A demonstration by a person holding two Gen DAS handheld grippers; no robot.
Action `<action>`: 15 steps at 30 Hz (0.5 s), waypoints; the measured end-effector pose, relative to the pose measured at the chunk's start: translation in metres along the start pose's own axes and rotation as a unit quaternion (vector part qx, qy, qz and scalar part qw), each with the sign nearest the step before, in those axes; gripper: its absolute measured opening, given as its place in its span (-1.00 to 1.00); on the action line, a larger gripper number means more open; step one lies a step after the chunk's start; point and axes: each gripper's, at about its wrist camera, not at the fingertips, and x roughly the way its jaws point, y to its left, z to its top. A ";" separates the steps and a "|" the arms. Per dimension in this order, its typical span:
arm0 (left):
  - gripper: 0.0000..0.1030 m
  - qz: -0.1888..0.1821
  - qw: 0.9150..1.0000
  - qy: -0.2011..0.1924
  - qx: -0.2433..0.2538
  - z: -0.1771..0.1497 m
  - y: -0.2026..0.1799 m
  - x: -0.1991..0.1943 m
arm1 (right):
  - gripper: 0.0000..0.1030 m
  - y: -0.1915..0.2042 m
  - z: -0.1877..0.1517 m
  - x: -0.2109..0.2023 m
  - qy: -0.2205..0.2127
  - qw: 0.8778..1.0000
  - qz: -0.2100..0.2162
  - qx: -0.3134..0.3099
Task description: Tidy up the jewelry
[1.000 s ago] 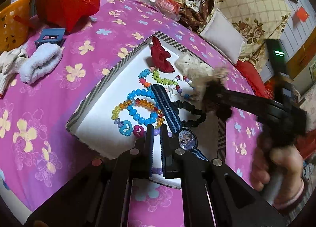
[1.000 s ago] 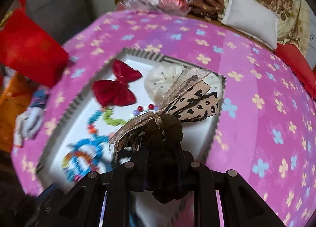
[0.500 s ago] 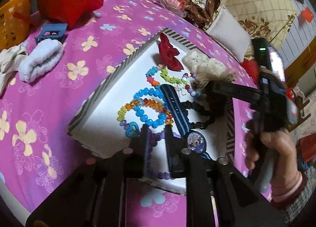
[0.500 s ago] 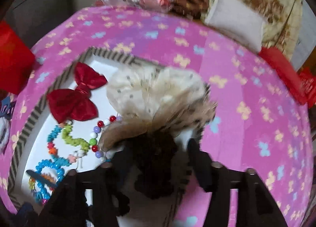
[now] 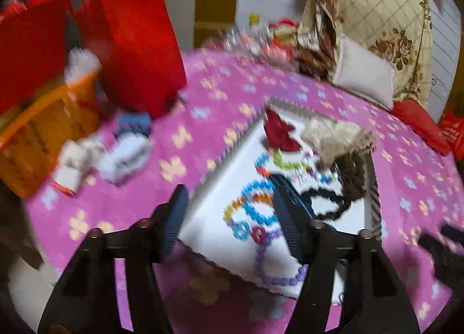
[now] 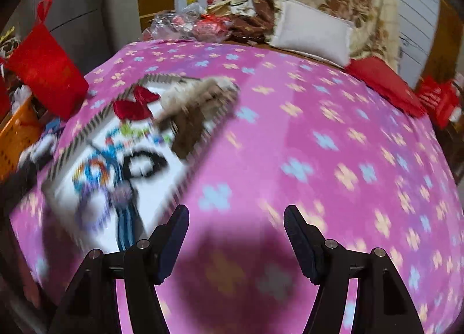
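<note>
Brown scrunchie (image 6: 188,131) in tray (image 6: 162,186) — left of right gripper (image 6: 236,235).

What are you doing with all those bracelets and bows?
Someone is tidying jewelry into a white tray on a pink flowery blanket. Right now both claws are open and holding nothing: the left claw hovers over the tray's near end, above the bead bracelets, and the right claw is over bare blanket beside the tray. A brown leopard-print bow lies at the tray's far end by the red bow. The pictures are blurry.
</note>
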 end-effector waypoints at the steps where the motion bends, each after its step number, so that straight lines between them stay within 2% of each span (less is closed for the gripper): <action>1: 0.48 0.009 1.000 -0.017 0.002 0.000 -0.002 -0.006 | 0.27 -0.006 -0.011 -0.005 0.004 1.000 -0.001 0.004; 3: 0.63 0.035 0.998 -0.057 0.005 -0.005 -0.008 -0.023 | 0.27 -0.017 -0.026 -0.011 0.013 1.000 0.004 0.013; 7: 0.69 0.069 0.991 -0.116 0.024 -0.018 -0.024 -0.048 | 0.27 -0.040 -0.057 -0.025 0.027 0.999 0.021 0.036; 10: 0.69 0.078 0.990 -0.108 0.047 -0.026 -0.036 -0.067 | 0.27 -0.045 -0.070 -0.037 0.015 0.999 0.017 0.030; 15: 0.70 0.051 0.996 -0.067 0.039 -0.048 -0.035 -0.110 | 0.28 -0.048 -0.083 -0.049 0.003 1.000 -0.004 0.029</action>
